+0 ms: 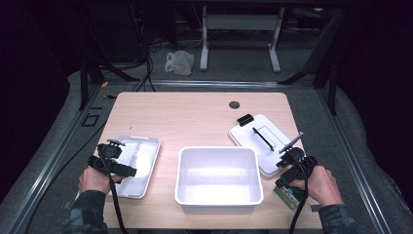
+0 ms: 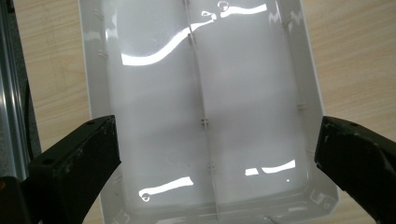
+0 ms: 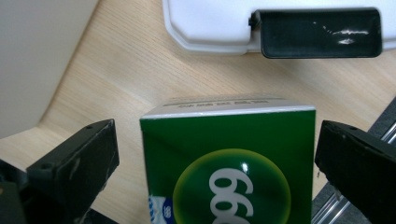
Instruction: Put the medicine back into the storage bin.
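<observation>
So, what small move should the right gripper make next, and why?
Probably close the jaws on the green box. In the right gripper view the right gripper is open, with one jaw on each side of the box and a gap at both sides, so nothing holds the box yet. It lies on the table beside the white bin, near the white lid.
</observation>
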A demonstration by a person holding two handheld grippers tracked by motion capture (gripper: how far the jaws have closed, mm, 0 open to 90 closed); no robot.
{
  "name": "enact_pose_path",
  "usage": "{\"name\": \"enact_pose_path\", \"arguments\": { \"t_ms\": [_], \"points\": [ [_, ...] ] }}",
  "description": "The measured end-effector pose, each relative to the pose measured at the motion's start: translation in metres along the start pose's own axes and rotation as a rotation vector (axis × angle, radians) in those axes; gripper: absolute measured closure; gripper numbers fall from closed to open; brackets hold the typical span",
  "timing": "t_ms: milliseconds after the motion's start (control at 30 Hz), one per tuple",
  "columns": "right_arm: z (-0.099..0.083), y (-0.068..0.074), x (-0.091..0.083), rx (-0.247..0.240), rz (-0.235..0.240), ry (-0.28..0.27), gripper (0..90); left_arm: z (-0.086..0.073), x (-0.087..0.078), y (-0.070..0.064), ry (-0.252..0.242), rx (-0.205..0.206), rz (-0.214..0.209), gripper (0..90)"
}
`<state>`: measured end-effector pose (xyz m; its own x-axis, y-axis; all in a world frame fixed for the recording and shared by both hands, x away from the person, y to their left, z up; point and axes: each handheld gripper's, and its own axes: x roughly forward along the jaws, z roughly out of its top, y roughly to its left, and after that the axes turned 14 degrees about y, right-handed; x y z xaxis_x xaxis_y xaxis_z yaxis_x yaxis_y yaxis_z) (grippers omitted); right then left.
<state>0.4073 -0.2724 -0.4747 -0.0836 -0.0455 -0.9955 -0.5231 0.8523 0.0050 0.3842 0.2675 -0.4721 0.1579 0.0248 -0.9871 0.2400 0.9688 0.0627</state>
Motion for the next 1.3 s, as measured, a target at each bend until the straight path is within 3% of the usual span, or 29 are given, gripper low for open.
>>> {"name": "enact_pose_path", "arguments": {
  "t_ms": [100, 333, 567, 733, 1033, 1300],
  "points": [
    [0.002, -0.001, 0.008, 0.006, 0.008, 0.016, 0.0, -0.005, 0.004, -0.004, 0.007, 0.013, -0.017, 0.0],
    [0.005, -0.001, 0.021, 0.002, 0.002, 0.049, 0.5, -0.002, 0.006, -0.012, 0.006, 0.049, -0.01, 0.0],
    [0.008, -0.001, 0.028, 0.007, -0.003, 0.068, 2.0, -0.001, 0.008, -0.008, 0.01, 0.04, -0.018, 0.0],
    [0.01, -0.002, 0.029, 0.015, 0.01, 0.063, 5.1, 0.001, 0.009, -0.01, 0.017, 0.052, -0.017, 0.0],
    [0.01, -0.002, 0.031, 0.012, -0.024, 0.074, 12.7, 0.001, 0.009, -0.011, 0.014, 0.055, -0.018, 0.1],
    [0.008, -0.001, 0.025, -0.028, -0.01, 0.076, 15.2, 0.001, 0.007, -0.01, 0.008, 0.06, -0.02, 0.1]
  ]
}}
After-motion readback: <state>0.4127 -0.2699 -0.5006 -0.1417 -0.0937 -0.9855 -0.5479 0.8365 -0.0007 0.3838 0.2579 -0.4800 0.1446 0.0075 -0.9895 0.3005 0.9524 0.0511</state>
